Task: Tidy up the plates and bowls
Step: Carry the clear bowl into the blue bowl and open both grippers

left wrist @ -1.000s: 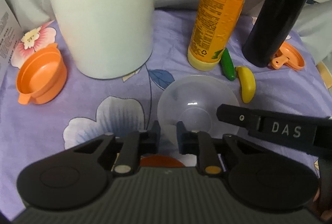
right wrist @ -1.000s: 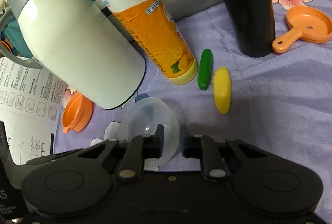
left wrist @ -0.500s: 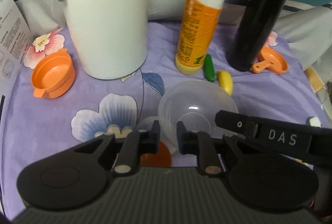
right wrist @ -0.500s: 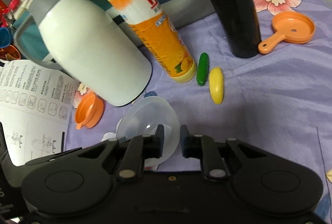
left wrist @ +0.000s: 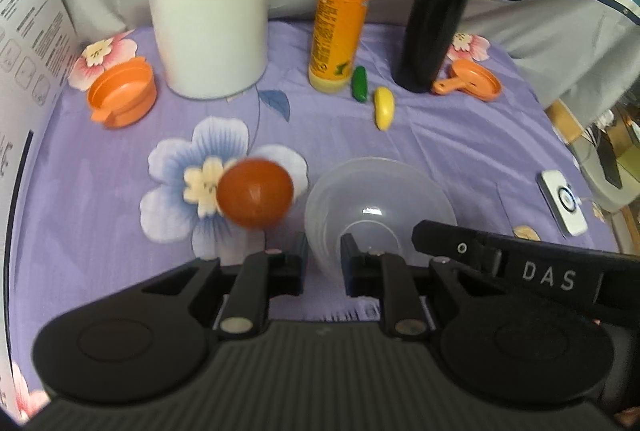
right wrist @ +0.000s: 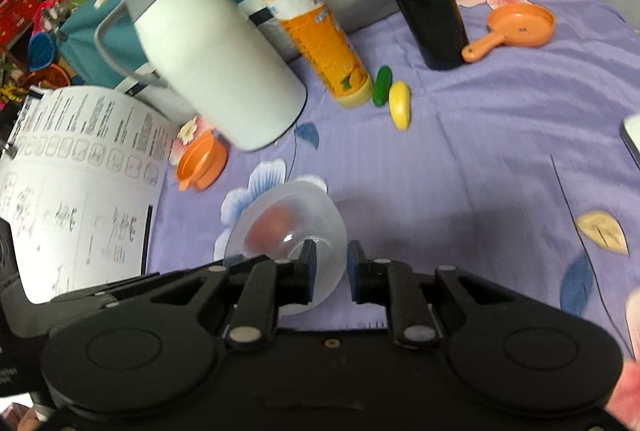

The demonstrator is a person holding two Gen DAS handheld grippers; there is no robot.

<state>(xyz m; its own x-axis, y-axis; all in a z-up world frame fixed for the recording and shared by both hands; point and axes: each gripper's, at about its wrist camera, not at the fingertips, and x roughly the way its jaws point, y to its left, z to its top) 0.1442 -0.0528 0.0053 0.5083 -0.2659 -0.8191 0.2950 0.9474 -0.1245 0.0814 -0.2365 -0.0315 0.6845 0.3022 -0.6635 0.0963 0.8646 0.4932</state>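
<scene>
A clear plastic bowl point(left wrist: 380, 191) hangs tilted above the purple flowered cloth point(left wrist: 460, 143), pinched at its rim from two sides. My left gripper point(left wrist: 323, 259) is shut on the near rim. My right gripper point(right wrist: 331, 263) is shut on the bowl point(right wrist: 324, 211) as well, and its black arm point(left wrist: 520, 265) marked DAS reaches in from the right. A red-orange ball point(left wrist: 256, 193) lies on the cloth just left of the bowl; in the right wrist view the ball point(right wrist: 272, 227) shows through the bowl's wall. A small orange bowl point(left wrist: 120, 97) sits at the far left.
Along the back stand a white jug point(left wrist: 208, 3), an orange bottle point(left wrist: 340, 19) and a black flask point(left wrist: 436, 15). An orange toy pan point(left wrist: 472, 83), a green piece point(left wrist: 359, 89) and a yellow piece point(left wrist: 384, 107) lie near them. A printed sheet point(right wrist: 80, 183) is at the left, a white device point(left wrist: 562, 201) at the right.
Both grippers have pulled back and up with the clear bowl held between them. The red-orange ball, earlier mostly hidden under my left gripper, now shows on the cloth.
</scene>
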